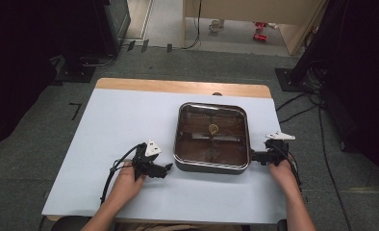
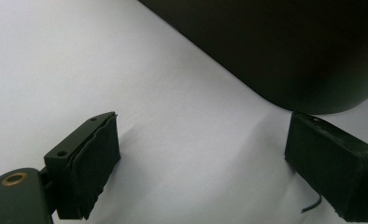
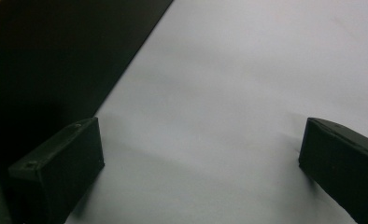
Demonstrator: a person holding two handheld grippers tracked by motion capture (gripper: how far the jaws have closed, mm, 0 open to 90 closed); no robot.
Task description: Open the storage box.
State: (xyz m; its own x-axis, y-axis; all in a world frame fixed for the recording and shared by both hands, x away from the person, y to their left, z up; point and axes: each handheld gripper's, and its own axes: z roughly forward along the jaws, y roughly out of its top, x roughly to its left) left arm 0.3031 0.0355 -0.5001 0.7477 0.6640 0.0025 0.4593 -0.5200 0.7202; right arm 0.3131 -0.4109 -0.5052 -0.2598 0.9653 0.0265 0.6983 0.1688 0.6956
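Steel pan (image 1: 211,163) was seen on the white worktop (image 1: 106,125), flanked by the left tool (image 1: 167,168) and right tool (image 1: 255,155), both wide open and empty; an approach was judged underway, with closing on opposite rims called for next

No readable text, label, brand, number or sign in any view. The square pan (image 1: 211,137), the white surface (image 1: 110,125) and both tongs carry no legible markings. The red items on the floor at the far end are too small and blurred to read.
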